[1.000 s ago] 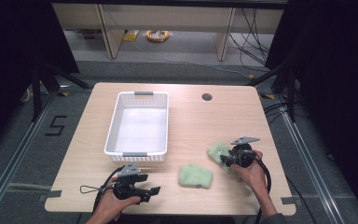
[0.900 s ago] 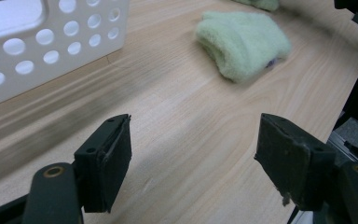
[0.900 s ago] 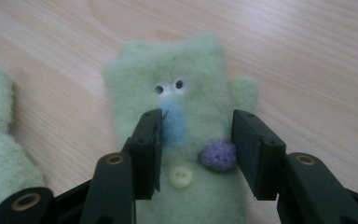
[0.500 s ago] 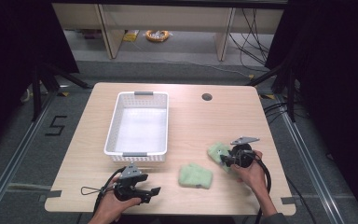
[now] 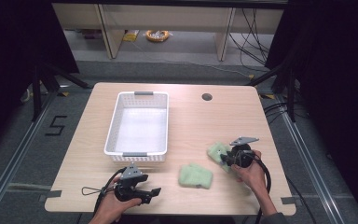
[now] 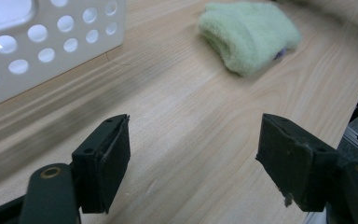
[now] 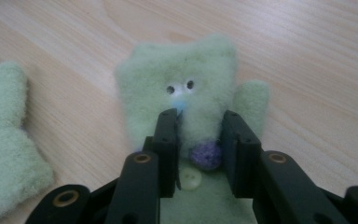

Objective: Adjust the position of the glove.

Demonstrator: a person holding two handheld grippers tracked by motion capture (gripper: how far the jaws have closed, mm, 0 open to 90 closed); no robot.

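1. Here the right gripper point(image 7: 199, 140) has just been closing, its jaws pinching the green mitten point(image 7: 186, 98) lying flat on the table point(image 5: 200, 121).
2. The left gripper point(image 6: 193, 161) gapes over bare wood.

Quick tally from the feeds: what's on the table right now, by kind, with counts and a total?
Green fuzzy mittens: 2, one lying free near the front edge, one between the jaws of the right gripper, which have just been closing on it.
White perforated basket: 1.
Hand-held grippers: 2, counting the left gripper, jaws wide apart.
Total: 5.
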